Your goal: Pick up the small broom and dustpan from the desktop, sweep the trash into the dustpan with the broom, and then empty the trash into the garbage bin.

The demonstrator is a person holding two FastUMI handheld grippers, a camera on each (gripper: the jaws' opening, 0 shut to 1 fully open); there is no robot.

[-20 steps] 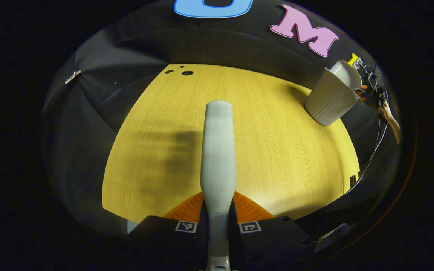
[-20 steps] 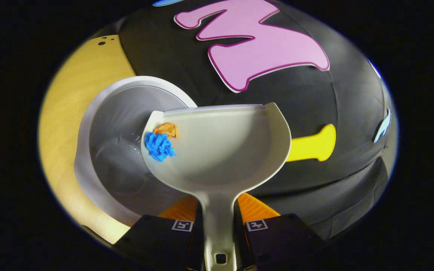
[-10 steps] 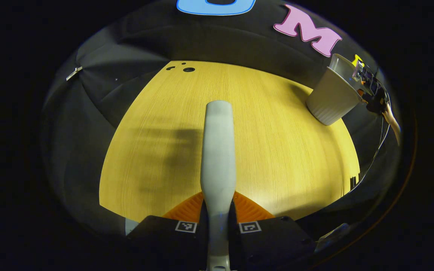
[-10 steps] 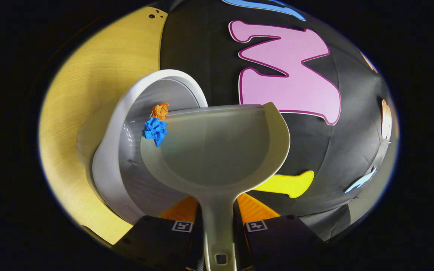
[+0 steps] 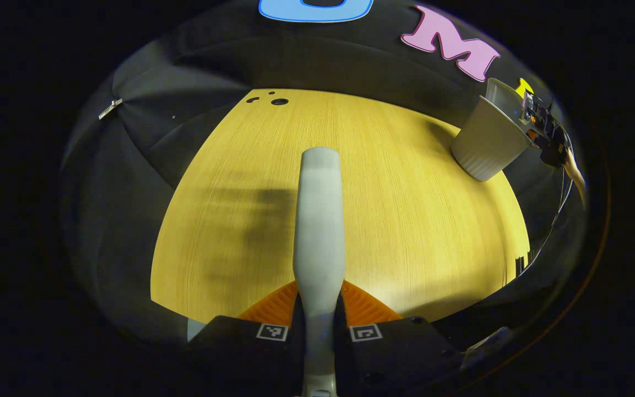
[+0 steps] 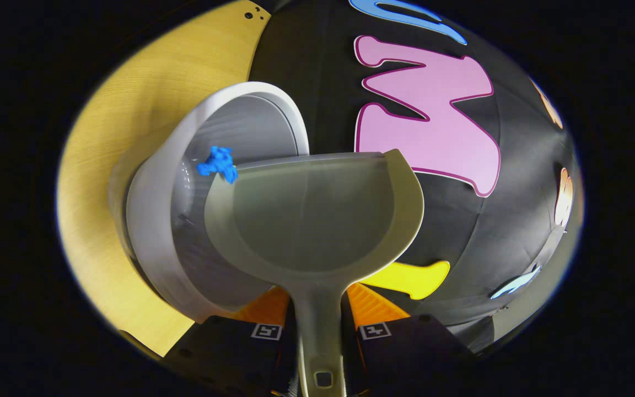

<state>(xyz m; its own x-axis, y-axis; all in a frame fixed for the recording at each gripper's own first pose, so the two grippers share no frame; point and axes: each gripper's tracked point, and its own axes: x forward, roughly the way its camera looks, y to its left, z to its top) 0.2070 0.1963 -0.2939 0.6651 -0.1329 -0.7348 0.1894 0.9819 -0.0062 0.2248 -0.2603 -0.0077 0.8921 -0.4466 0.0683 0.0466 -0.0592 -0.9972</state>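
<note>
Since half a second ago the orange scrap has gone from the dustpan's (image 6: pixel 317 220) lip and the blue scrap (image 6: pixel 217 163) has slid off its corner into the garbage bin's (image 6: pixel 155 220) mouth. Right gripper (image 6: pixel 320 331) is clamped on the dustpan's handle, tipping the pan over the bin. Left gripper (image 5: pixel 318 331) grips the broom (image 5: pixel 318 220) by its handle, held above the desktop (image 5: pixel 405 220), well apart from the bin. Emptying looks nearly done; next, I judge, comes levelling the pan and drawing it clear without knocking the bin.
</note>
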